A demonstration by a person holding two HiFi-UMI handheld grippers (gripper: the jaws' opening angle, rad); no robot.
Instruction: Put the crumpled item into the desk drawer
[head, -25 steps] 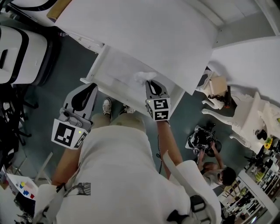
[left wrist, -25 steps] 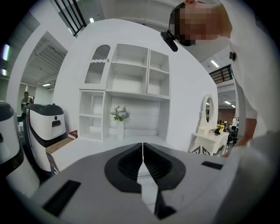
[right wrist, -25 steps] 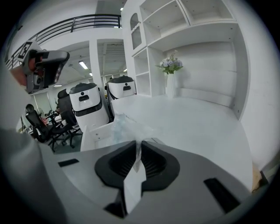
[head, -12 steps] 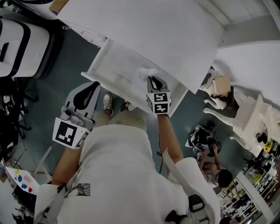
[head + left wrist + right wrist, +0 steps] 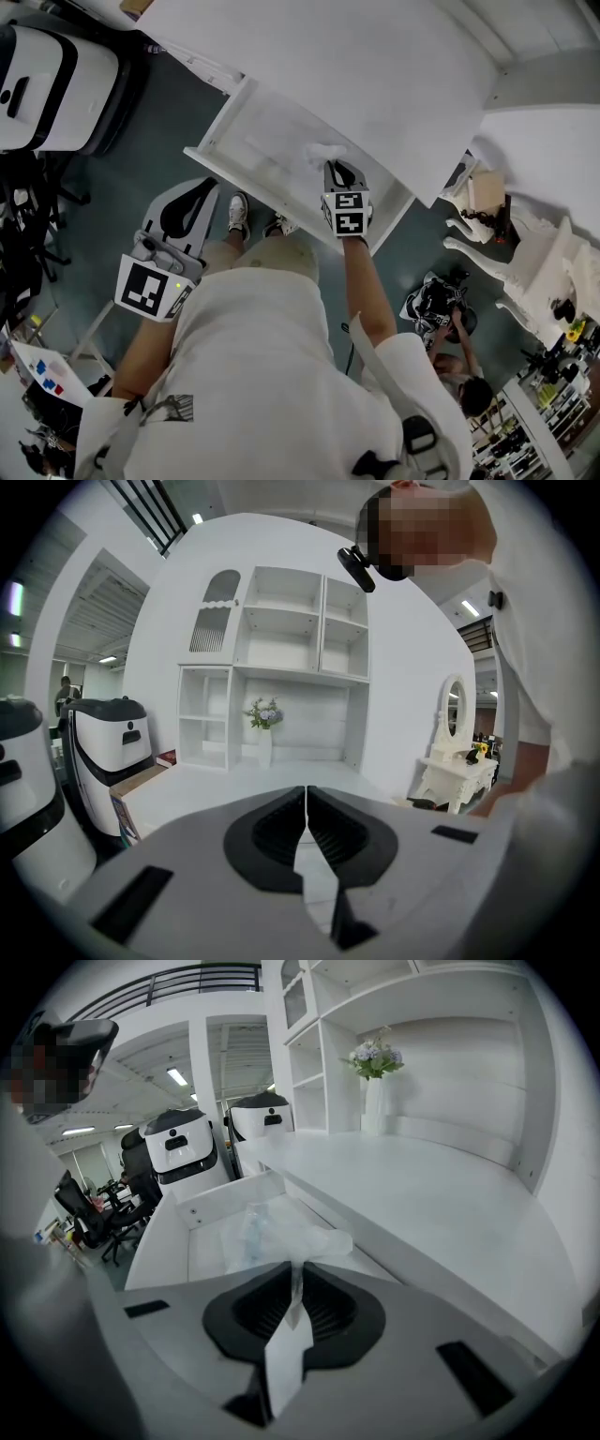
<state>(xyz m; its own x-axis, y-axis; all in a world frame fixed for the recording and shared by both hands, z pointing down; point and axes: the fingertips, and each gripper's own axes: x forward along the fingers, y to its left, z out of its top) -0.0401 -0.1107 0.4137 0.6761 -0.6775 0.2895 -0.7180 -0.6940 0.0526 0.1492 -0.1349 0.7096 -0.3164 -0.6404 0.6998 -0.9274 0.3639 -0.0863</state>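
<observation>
The white desk drawer stands pulled open below the desk top. My right gripper hangs over the drawer's right part, shut on the crumpled item, a wad of thin white translucent wrap. In the right gripper view the crumpled item bulges out past the right gripper above the drawer floor. My left gripper is held low in front of the drawer, away from it. In its own view the left gripper is shut with nothing in it.
A white machine stands left of the desk, with black chairs beyond it. A white dressing table is at the right, and a person crouches on the floor there. Shelves with a flower vase back the desk.
My right gripper has edged a little farther over the open drawer, still shut on the crumpled item. The left gripper has stayed where it was.
</observation>
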